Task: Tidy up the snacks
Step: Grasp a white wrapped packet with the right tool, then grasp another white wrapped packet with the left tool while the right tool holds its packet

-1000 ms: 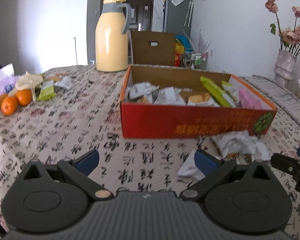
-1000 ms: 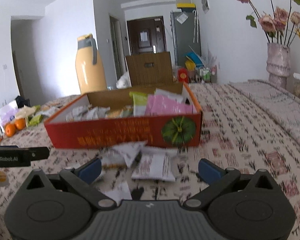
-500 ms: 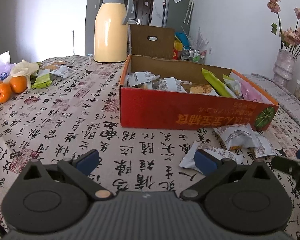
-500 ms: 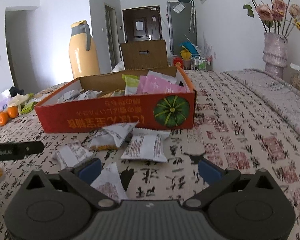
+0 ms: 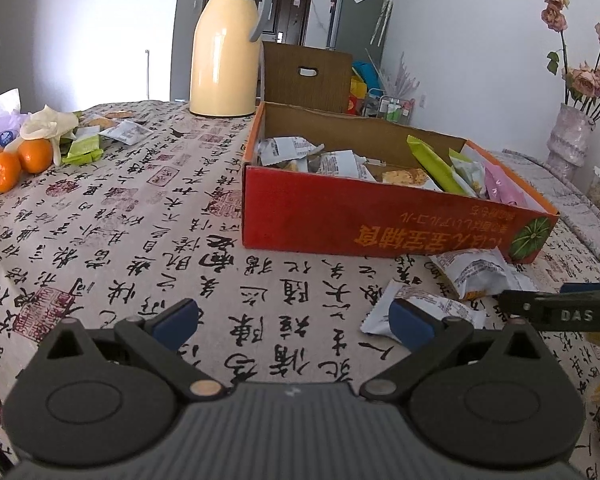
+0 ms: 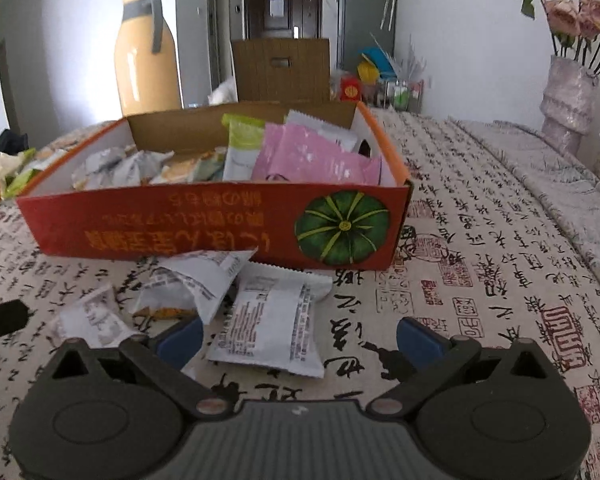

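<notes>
With both tools gaping wide and empty, the right tool is hovering over the white packet lying just before the red box — best pinched across its flat middle.

**Both grippers lower and closer to loose packets**

Right gripper has moved forward and down; the flat white packet now lies between its spread fingers. Left gripper has dropped slightly; a small packet sits by its right finger.
</notes>
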{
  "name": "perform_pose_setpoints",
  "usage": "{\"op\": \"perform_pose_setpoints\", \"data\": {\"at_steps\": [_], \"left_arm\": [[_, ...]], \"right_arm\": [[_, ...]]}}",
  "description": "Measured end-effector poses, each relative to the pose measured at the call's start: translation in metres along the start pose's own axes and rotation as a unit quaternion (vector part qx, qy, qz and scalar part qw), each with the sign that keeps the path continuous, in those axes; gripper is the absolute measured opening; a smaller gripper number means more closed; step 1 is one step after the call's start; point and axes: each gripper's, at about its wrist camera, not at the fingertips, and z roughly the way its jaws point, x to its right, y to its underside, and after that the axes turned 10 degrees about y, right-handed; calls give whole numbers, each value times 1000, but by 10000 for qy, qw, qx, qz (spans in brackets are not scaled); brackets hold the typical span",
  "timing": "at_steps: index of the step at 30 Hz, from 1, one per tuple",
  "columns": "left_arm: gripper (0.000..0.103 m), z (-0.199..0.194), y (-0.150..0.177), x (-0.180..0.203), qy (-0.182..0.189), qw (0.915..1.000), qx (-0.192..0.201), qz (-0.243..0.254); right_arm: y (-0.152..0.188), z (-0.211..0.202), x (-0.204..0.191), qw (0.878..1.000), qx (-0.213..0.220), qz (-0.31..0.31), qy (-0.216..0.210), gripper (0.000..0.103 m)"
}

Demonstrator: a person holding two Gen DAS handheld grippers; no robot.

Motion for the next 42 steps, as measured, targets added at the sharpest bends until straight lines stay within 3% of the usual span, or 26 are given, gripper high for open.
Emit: {"op": "perform_pose_setpoints", "data": {"at_steps": [7, 9, 11, 17, 30, 42], "left_arm": [[103, 1, 0, -1, 22, 10000, -15, -32], [103, 1, 0, -1, 29, 10000, -24, -40], [103, 1, 0, -1, 25, 10000, -30, -48], [103, 1, 0, -1, 19, 10000, -38, -59], [103, 2, 1, -2, -7, 10000, -38, -71], [103, -2, -8, 8, -11, 9997, -199, 137]], "right_arm": [[0, 5, -3, 9999, 61, -31, -119, 76], [1, 2, -5, 9997, 132, -99, -205, 60], [2, -1, -7, 9993, 183, -180, -267, 50], [7, -11, -9, 9986, 371, -286, -227, 43], [23, -47, 13, 9956, 926, 152, -44, 42], [43, -71, 40, 9916, 1131, 627, -82, 42]]}}
